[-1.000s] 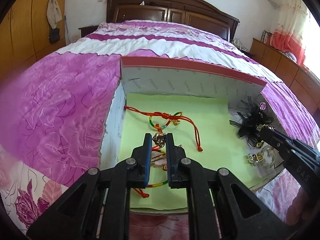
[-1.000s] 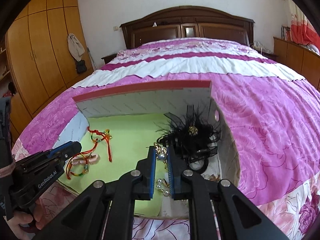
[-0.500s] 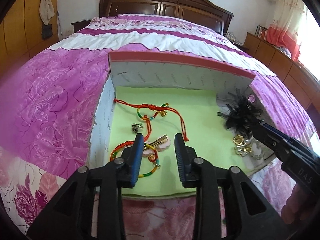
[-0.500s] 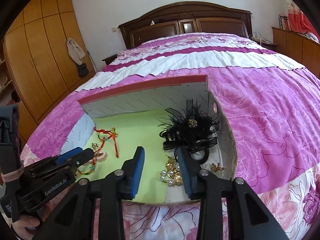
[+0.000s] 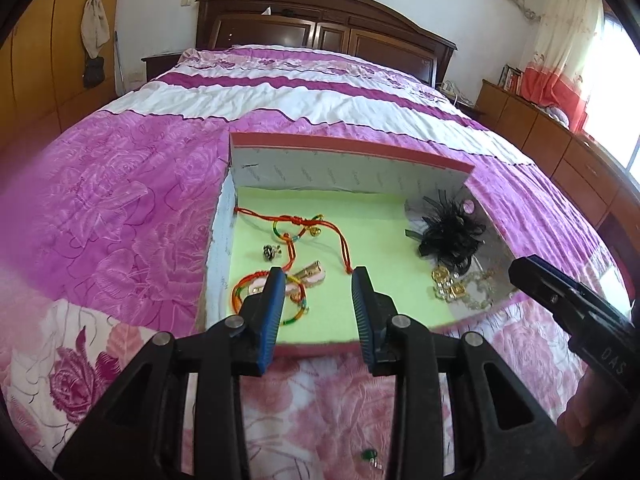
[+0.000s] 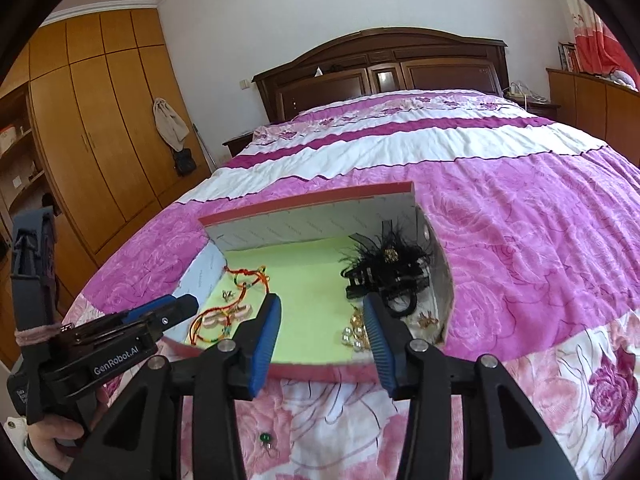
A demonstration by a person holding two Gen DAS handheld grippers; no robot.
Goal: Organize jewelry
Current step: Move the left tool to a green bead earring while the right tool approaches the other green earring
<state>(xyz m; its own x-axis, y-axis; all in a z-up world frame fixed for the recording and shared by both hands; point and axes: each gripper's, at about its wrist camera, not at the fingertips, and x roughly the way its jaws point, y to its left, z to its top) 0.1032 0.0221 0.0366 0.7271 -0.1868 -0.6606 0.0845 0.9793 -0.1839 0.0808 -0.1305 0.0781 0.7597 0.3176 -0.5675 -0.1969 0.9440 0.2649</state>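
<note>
An open box (image 5: 352, 148) with a green floor lies on the bed; it also shows in the right wrist view (image 6: 308, 200). Inside at left are red cord bracelets (image 5: 296, 224), a small silver piece (image 5: 271, 252) and a pink clip (image 5: 310, 274). At right are a black feather hairpiece (image 5: 448, 236) (image 6: 384, 260) and gold pearl jewelry (image 5: 448, 286) (image 6: 354, 334). My left gripper (image 5: 319, 280) is open and empty above the box's near edge. My right gripper (image 6: 322, 308) is open and empty, also at the near edge.
A small green earring (image 5: 370, 456) (image 6: 265, 438) lies on the pink bedspread in front of the box. The wooden headboard (image 5: 320, 36) is far behind. A wardrobe (image 6: 100, 128) stands at left and low cabinets (image 5: 552, 132) at right.
Both grippers opened, dropped their jewelry into the box, and have drawn back and up toward the box's near edge. The silver piece and gold pearl piece now lie in the box.
</note>
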